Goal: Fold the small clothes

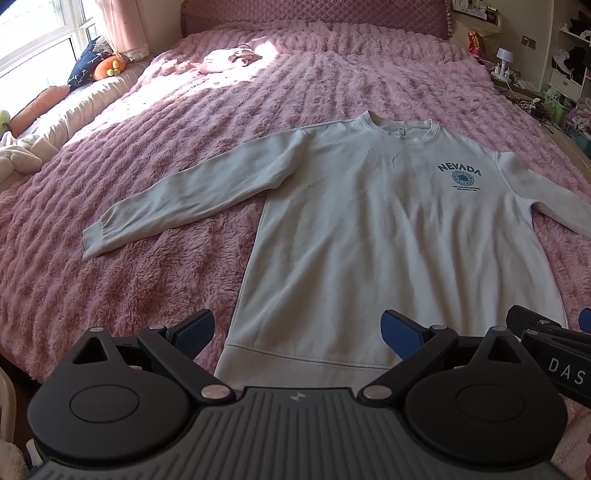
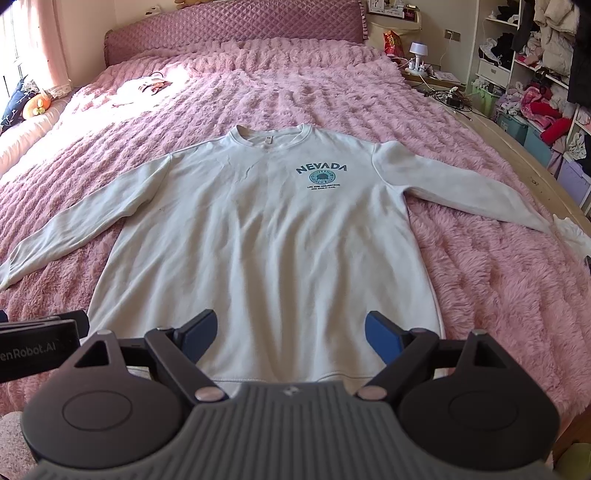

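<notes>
1. Right then, a pale grey sweatshirt (image 2: pixel 258 229) lay spread flat, front up, on the pink fluffy bedspread (image 2: pixel 480 295), collar toward the headboard (image 2: pixel 236 33).
2. Both sleeves stretched outward; the left sleeve (image 1: pixel 184 195) angled down to its cuff, the right sleeve (image 2: pixel 454 188) reached toward the bed's edge.
3. The left gripper (image 1: pixel 297 334) hovered over the hem (image 1: pixel 295 354), jaws spread wide, grasping nothing.
4. The right gripper (image 2: pixel 290 338) sat just beside it, likewise released and empty above the hem.
5. A small pink garment (image 1: pixel 229 59) rested in sunlight near the headboard, well apart from the sweatshirt.
</notes>
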The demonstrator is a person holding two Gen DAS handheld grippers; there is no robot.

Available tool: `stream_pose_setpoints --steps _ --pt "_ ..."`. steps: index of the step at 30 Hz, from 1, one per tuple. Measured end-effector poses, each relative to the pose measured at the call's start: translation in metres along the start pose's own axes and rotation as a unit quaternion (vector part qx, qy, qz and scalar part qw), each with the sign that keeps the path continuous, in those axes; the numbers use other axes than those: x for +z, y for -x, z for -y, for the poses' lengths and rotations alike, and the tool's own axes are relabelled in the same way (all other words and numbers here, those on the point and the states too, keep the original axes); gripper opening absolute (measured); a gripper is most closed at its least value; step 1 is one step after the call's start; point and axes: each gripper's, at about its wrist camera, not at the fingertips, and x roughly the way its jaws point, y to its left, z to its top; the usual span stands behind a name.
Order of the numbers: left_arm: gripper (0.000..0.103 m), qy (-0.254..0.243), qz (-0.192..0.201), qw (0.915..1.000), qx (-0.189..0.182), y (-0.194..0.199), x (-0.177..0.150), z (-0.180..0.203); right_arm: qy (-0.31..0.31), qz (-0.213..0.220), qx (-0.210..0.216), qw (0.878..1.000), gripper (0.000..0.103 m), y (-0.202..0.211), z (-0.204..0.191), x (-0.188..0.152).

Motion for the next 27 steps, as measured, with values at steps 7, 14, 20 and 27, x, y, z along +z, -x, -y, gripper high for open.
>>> stream_pose_setpoints --steps 7,14,20,27 --pt "0.103 0.001 -0.005 1.0 0.001 -0.0008 -0.0022 -0.0009 0.001 -0.004 0.001 1.0 0.083 -0.0025 -0.001 -0.0022" --pt "0.103 0.003 -0.005 1.0 0.001 0.0004 -0.0033 -0.0018 0.004 -0.006 0.002 1.0 0.083 -0.0022 -0.0028 -0.0039" --pt "0.103 0.004 -0.006 1.0 0.0 -0.0001 -0.0042 -0.0034 0.004 -0.006 0.002 1.0 0.083 -0.0022 -0.004 -0.0033" --pt "0.103 0.002 -0.011 0.9999 0.0 -0.0015 -0.0039 -0.0032 0.004 -0.008 0.001 1.0 0.083 -0.0018 -0.0045 -0.003"
